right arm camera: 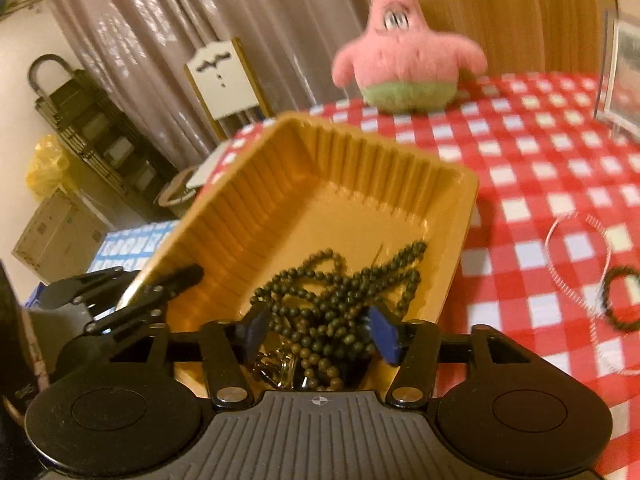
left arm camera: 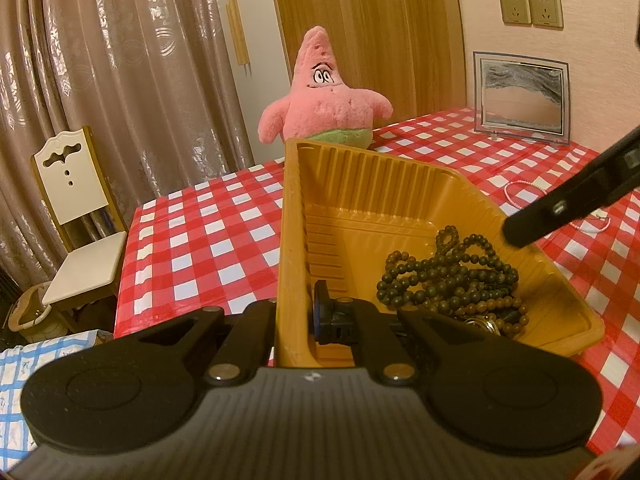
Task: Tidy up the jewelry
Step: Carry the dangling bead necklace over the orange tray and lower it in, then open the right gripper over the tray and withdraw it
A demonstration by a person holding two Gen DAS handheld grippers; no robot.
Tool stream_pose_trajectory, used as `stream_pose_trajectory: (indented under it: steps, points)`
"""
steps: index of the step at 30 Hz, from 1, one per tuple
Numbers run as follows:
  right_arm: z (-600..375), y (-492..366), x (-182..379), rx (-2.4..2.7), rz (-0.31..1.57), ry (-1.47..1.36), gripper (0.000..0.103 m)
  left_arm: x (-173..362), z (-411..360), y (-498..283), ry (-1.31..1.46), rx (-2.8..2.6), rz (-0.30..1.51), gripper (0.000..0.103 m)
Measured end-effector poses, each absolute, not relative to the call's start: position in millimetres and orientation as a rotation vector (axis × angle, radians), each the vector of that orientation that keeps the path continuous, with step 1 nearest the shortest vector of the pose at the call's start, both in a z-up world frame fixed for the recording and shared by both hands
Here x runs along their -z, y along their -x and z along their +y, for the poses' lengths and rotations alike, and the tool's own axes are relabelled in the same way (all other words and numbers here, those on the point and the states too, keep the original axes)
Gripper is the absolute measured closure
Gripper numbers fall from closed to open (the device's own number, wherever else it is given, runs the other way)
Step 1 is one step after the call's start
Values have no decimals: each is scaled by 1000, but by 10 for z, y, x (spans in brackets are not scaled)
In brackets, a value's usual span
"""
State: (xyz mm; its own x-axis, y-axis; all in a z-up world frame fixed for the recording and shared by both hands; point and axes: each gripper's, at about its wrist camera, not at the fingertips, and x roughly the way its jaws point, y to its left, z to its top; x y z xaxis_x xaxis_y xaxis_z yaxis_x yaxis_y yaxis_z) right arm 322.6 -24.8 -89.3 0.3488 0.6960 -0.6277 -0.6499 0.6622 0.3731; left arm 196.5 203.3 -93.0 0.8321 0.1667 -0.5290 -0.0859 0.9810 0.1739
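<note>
An orange ribbed plastic tray (left arm camera: 400, 184) sits on the red-checked tablecloth. My left gripper (left arm camera: 294, 320) is shut on the tray's left wall, one finger outside and the blue-padded one inside. A heap of dark green and brown bead strings (left arm camera: 448, 280) lies in the tray's near right corner. In the right wrist view my right gripper (right arm camera: 320, 332) hovers open just over the bead strings (right arm camera: 340, 296), its blue pads (right arm camera: 384, 332) apart on either side of the heap and not pressing on it. A thin pale bracelet (right arm camera: 576, 256) and a dark bead bracelet (right arm camera: 624, 300) lie on the cloth to the right.
A pink star plush (left arm camera: 320, 96) stands behind the tray and a framed picture (left arm camera: 520, 96) at the back right. The table's left edge (left arm camera: 128, 240) drops off toward a white chair (left arm camera: 76, 200). Curtains and a folded rack (right arm camera: 92, 128) are beyond.
</note>
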Motion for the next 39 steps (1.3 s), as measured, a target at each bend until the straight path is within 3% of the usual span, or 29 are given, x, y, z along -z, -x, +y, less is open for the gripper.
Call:
stream_pose_trajectory:
  steps: [7, 15, 33, 35, 39]
  points:
    - [-630, -3002, 859, -832, 773, -22, 39, 949, 2044, -1956, -145, -136, 574, 100]
    - [-1226, -2973, 1003, -707, 813, -59, 39, 956, 2050, -1954, -144, -139, 580, 100]
    - [-1989, -3430, 1257, -494, 814, -8, 40, 972, 2021, -1935, -143, -146, 591, 100]
    - [-2007, -3512, 1286, -493, 810, 11, 57, 972, 2021, -1936, -143, -146, 591, 100]
    - [-2037, -3690, 1351, -476, 810, 31, 70, 971, 2021, -1936, -145, -145, 591, 100]
